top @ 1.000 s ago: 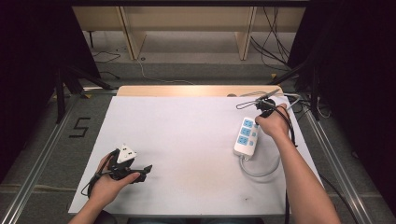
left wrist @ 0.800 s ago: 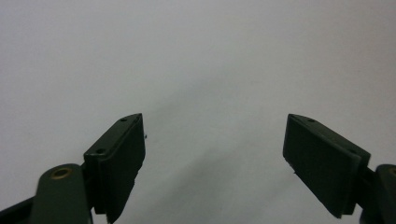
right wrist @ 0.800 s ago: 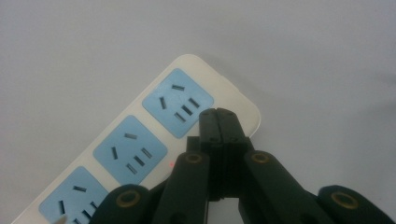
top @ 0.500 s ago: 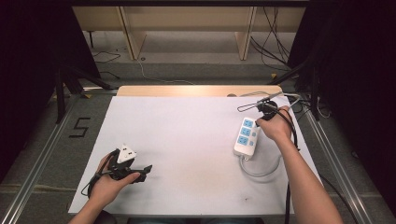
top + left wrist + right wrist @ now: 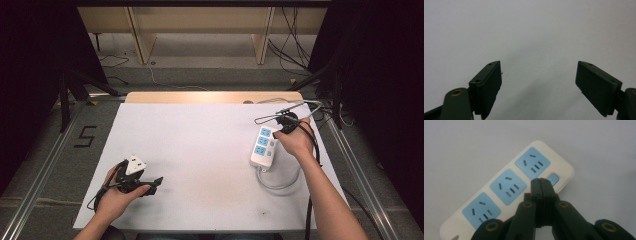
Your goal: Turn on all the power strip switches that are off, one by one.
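Observation:
A white power strip (image 5: 264,146) with three blue sockets lies on the right side of the white table (image 5: 200,150), its grey cable (image 5: 275,182) looping toward the front. In the right gripper view the power strip (image 5: 506,187) lies diagonally, and my right gripper (image 5: 541,182) is shut with nothing held, its tips just over the small blue switch (image 5: 553,179) at the strip's end. In the high view my right gripper (image 5: 280,127) sits at the strip's far right edge. My left gripper (image 5: 156,183) rests at the front left, open over bare table, with the jaws of the left gripper (image 5: 537,82) wide apart.
A thin wire loop (image 5: 280,114) and black cables (image 5: 312,142) trail from the right hand near the table's back right corner. A wooden strip (image 5: 210,97) borders the far edge. The floor on the left bears a "5" mark (image 5: 86,136).

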Demonstrator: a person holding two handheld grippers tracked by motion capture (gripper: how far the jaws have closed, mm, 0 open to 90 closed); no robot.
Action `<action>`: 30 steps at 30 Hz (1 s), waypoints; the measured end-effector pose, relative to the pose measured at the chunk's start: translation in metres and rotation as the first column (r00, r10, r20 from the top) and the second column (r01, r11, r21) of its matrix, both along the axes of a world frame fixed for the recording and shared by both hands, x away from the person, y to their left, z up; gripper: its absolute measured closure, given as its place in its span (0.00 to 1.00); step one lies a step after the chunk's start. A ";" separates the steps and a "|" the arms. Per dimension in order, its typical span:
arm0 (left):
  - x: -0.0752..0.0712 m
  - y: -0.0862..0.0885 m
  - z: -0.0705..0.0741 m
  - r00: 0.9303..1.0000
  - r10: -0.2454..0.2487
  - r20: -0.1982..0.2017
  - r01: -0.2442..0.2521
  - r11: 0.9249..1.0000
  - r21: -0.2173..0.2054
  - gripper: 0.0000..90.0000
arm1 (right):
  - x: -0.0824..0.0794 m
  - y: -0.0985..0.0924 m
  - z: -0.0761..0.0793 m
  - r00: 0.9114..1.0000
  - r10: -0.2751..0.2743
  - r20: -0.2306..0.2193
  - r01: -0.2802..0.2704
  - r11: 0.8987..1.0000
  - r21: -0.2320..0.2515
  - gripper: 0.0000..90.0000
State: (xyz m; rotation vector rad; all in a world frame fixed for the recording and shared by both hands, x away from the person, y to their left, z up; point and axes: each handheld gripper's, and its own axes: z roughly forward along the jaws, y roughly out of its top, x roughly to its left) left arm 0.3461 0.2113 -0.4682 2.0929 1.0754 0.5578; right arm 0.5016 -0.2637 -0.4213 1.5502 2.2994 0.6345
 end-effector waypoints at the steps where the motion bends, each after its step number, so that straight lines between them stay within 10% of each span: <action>1: 0.000 0.000 0.000 1.000 0.001 0.000 -0.001 1.000 0.000 0.23 | -0.002 0.000 0.000 1.000 0.003 0.005 -0.003 1.000 0.002 1.00; 30: -0.001 -0.001 0.000 1.000 -0.001 0.002 0.001 1.000 0.002 0.23 | -0.048 0.010 0.007 0.991 0.091 0.100 -0.098 0.993 0.064 1.00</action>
